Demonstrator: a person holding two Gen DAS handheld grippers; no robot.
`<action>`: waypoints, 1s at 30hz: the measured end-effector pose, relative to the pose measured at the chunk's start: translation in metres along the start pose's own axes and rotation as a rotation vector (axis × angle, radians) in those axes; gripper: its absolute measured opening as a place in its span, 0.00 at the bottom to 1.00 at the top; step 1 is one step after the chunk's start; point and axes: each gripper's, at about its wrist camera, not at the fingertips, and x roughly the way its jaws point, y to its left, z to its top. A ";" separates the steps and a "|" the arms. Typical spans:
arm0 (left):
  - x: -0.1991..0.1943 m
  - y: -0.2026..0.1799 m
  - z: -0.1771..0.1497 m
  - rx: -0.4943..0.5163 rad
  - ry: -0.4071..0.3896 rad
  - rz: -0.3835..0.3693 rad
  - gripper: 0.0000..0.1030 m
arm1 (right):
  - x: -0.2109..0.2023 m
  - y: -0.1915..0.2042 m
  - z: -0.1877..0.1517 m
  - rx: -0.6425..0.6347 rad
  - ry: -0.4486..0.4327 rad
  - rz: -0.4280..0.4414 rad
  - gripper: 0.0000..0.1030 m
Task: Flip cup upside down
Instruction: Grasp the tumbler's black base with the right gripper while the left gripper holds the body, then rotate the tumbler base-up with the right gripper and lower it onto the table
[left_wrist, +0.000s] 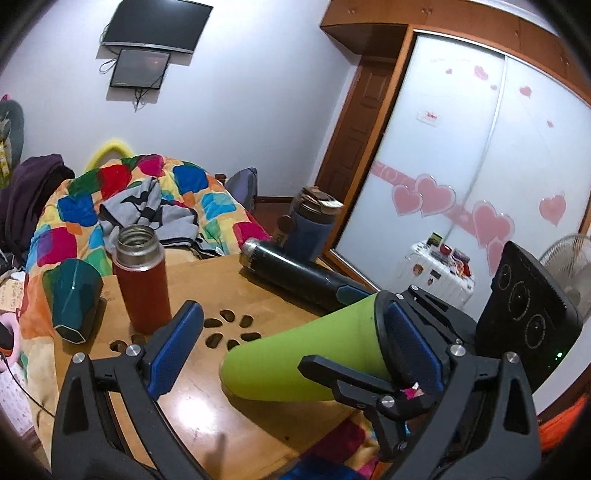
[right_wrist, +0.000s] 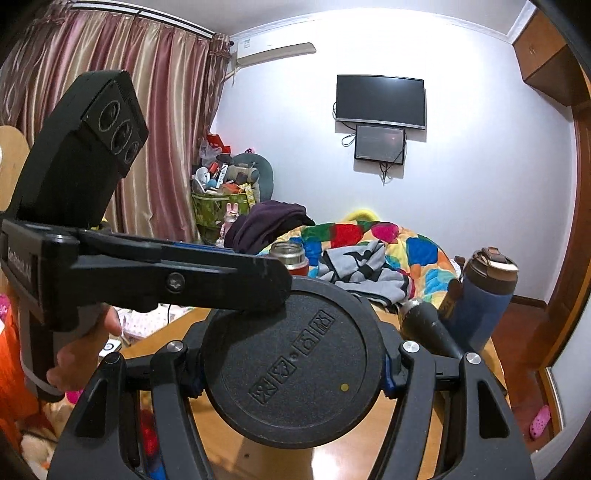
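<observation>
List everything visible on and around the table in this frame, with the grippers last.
green cup: 1, lime with black lid, tilted over table's near edge, held
red flask: 1, open top, upright, table's left
teal cup: 1, upside down, table's left edge
black flask: 1, lying on its side, table's far side
blue bottle: 1, brown lid, upright behind black flask
table: 1, wooden, dark oval cut-outs
quilt: 1, multicoloured, behind table
right gripper: shut on green cup's lid end
left gripper: open, one finger by the lid
</observation>
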 end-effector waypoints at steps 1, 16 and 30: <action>0.000 0.003 0.003 -0.006 -0.003 0.013 0.98 | 0.002 0.000 0.002 0.002 0.000 0.000 0.60; 0.029 0.031 0.020 -0.024 0.057 0.099 0.98 | 0.054 -0.021 0.002 0.145 0.049 0.053 0.60; 0.015 0.028 0.032 -0.029 0.014 0.075 0.98 | 0.033 -0.015 0.024 0.089 0.012 0.023 0.60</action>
